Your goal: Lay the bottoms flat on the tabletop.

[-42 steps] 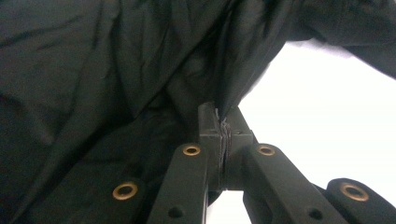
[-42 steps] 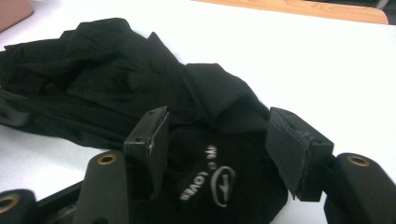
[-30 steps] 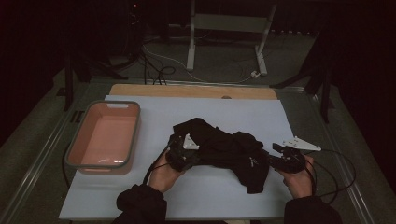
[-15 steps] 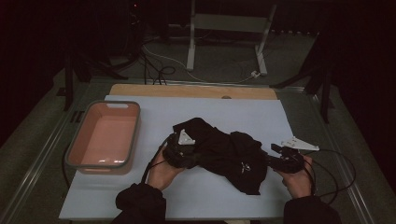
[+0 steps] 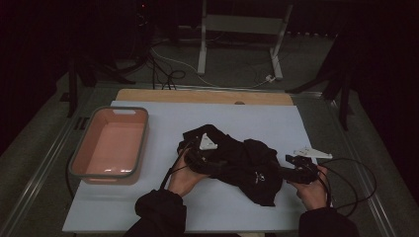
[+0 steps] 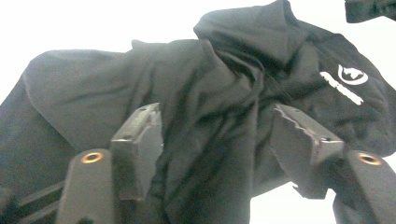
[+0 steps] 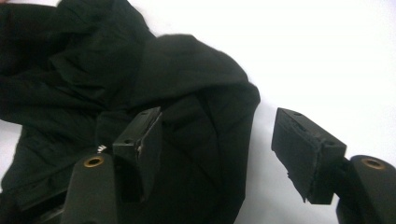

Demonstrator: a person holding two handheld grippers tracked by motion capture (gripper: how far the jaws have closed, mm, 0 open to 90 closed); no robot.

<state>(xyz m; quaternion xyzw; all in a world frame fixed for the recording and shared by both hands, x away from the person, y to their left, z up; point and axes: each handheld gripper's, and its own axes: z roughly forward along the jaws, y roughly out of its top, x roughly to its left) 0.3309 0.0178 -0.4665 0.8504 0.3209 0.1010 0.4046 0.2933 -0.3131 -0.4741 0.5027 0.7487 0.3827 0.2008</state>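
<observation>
At the far left of the worktop [image 5: 237,123] sits a pink tub [image 5: 109,146], well apart from everything else. Right of it, near the middle, a black garment [image 5: 242,160] lies crumpled in a heap on the pale surface. The left gripper [image 5: 197,159] rests against the heap's left edge, held by the person's left hand [image 5: 185,177]. Its fingers [image 6: 137,140] have just been opening and now stand apart, with a fold of the cloth lying between them but not pinched. A white logo [image 6: 348,79] shows on the fabric farther off in the left gripper view. On the heap's right side, the right gripper [image 5: 291,173] points into the cloth, held by the right hand [image 5: 312,190]. Its fingers [image 7: 140,140] have also just opened a little further and stand wide; one lies over the garment's edge, the other over bare worktop, gripping nothing. A cable [image 5: 353,185] loops across the worktop at the far right.
</observation>
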